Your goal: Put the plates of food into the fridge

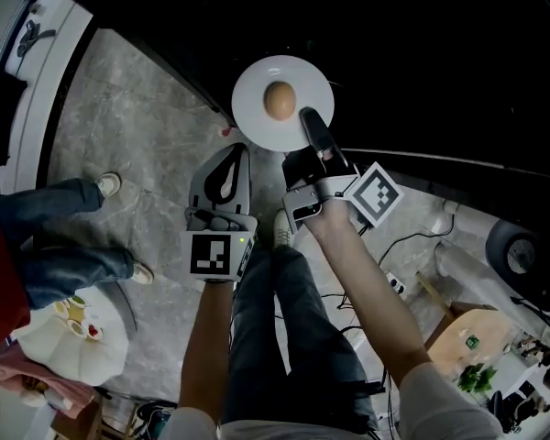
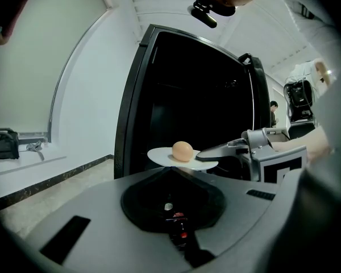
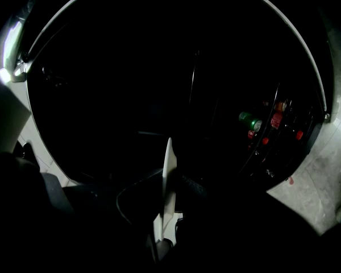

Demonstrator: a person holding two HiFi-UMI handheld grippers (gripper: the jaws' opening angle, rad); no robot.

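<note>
Two grippers are raised side by side in front of a dark fridge (image 2: pixel 184 90). The right gripper (image 1: pixel 312 125) is clamped on the near rim of a white plate (image 1: pixel 255 88). One jaw lies across the top of the rim, and its own view shows the plate edge-on between the jaws. The plate extends forward from this gripper, held level, and one brown egg-shaped food (image 1: pixel 279 100) sits at its centre, just ahead of the jaw tip. The left gripper (image 1: pixel 239 148) is just to the left of the right one, with its jaws together and nothing between them. Its tip is close under the plate's near-left rim, though I cannot tell whether it touches. Ahead of the right gripper the fridge is black inside, and green and red cans and bottles (image 3: pixel 256 121) stand on a rack off to its right. Below both grippers is a grey marbled floor (image 1: pixel 133 108).
</note>
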